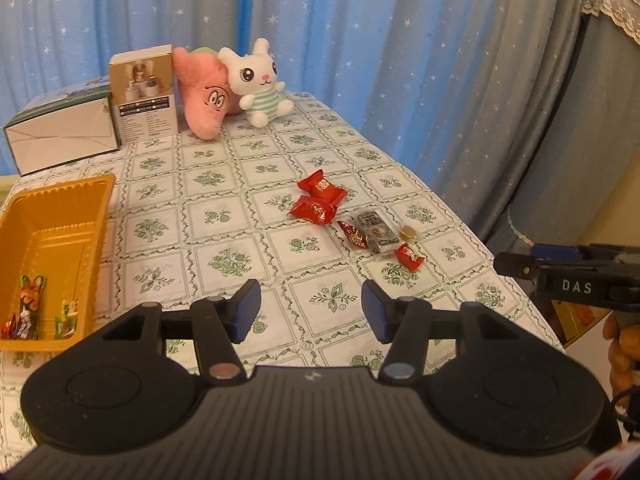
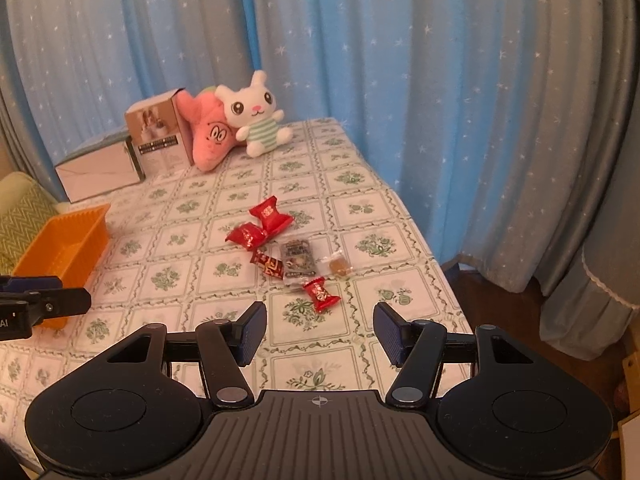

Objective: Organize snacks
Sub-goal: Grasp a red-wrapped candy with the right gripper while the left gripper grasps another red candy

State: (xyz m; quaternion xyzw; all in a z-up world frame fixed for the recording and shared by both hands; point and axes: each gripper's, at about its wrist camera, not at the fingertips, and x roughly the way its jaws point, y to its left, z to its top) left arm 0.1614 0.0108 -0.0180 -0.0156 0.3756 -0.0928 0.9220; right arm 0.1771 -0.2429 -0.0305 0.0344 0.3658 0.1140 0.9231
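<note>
Both tools hang over the table's (image 1: 224, 184) near edge with nothing between their pads: the left gripper (image 1: 311, 311) spread, the right gripper (image 2: 319, 334) likewise. The loose snacks (image 2: 280, 248) cluster toward the right edge. The orange tray (image 1: 60, 232) at the left edge holds what look like several wrapped sweets (image 1: 32, 308).

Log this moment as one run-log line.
left gripper open, empty | right gripper open, empty | snacks loose on table | tray holds a few snacks | stage: before pick
</note>
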